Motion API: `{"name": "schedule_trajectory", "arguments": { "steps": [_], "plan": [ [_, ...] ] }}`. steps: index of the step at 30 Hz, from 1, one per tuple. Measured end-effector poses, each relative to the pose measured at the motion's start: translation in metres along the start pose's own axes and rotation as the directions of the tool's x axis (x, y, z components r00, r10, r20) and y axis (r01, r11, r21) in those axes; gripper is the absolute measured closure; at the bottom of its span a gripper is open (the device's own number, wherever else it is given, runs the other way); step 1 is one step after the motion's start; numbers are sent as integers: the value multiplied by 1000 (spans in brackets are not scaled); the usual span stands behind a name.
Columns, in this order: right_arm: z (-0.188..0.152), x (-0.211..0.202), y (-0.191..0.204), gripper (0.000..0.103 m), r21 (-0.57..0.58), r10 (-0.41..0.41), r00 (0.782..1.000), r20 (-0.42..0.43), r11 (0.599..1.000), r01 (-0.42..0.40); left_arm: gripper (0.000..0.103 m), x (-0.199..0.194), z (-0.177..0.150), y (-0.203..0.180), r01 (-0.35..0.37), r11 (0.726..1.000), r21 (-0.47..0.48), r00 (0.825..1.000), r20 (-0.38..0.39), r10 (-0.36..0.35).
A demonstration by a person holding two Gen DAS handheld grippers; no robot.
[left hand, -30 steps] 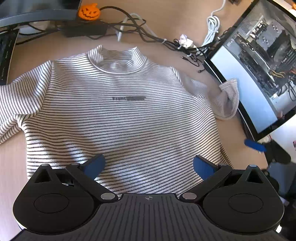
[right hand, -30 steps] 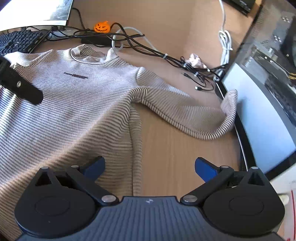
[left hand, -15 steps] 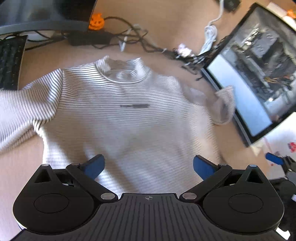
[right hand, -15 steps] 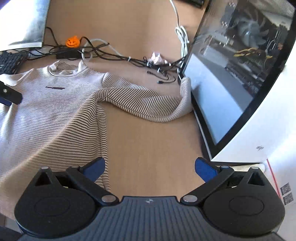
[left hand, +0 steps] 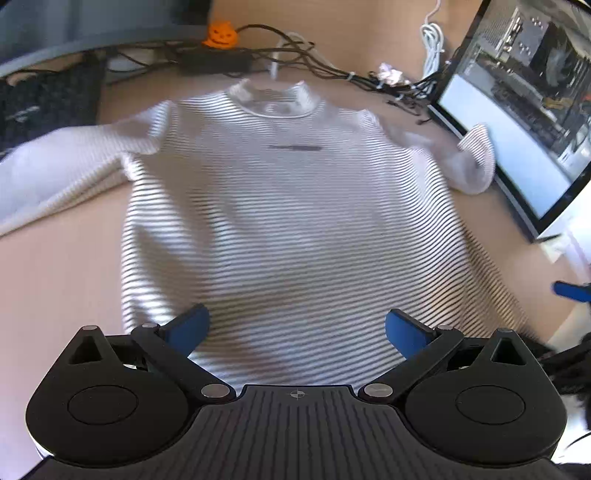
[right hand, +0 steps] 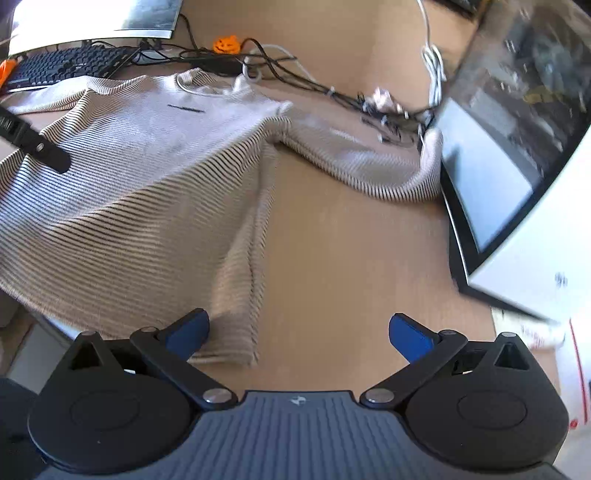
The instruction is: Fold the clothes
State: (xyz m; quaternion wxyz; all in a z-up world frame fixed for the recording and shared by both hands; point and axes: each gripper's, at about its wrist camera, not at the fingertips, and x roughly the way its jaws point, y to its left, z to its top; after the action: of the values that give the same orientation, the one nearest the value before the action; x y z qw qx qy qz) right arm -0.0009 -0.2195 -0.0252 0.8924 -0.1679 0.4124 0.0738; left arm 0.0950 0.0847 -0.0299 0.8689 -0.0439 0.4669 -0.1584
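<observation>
A white long-sleeved top with thin black stripes [left hand: 291, 221] lies flat, front up, on a wooden desk, collar toward the far side. My left gripper [left hand: 297, 328] hovers open above its lower hem, holding nothing. In the right wrist view the same top [right hand: 122, 192] fills the left half, and its right sleeve [right hand: 362, 166] stretches across to a monitor. My right gripper [right hand: 297, 330] is open over bare desk beside the hem's right corner. A blue fingertip of the right gripper [left hand: 569, 290] shows at the left wrist view's right edge. Part of the left gripper [right hand: 33, 142] shows over the top.
A monitor [left hand: 517, 122] stands along the desk's right side, touching the sleeve cuff. Tangled cables [left hand: 332, 70], an orange pumpkin figure [left hand: 220, 35] and a white cable coil [left hand: 430, 40] lie behind the collar. A keyboard [right hand: 70, 66] sits at the far left.
Both grippers have drawn back toward the near edge of the desk, so more of the top shows. The top itself has not moved, and both grippers stay open.
</observation>
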Motion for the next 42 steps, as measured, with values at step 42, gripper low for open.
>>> {"name": "schedule_trajectory", "arguments": {
  "steps": [42],
  "plan": [
    [103, 66, -58, 0, 521, 49, 997, 63, 850, -75, 0, 51, 88, 0, 147, 977, -157, 989, 59, -139]
  ]
}}
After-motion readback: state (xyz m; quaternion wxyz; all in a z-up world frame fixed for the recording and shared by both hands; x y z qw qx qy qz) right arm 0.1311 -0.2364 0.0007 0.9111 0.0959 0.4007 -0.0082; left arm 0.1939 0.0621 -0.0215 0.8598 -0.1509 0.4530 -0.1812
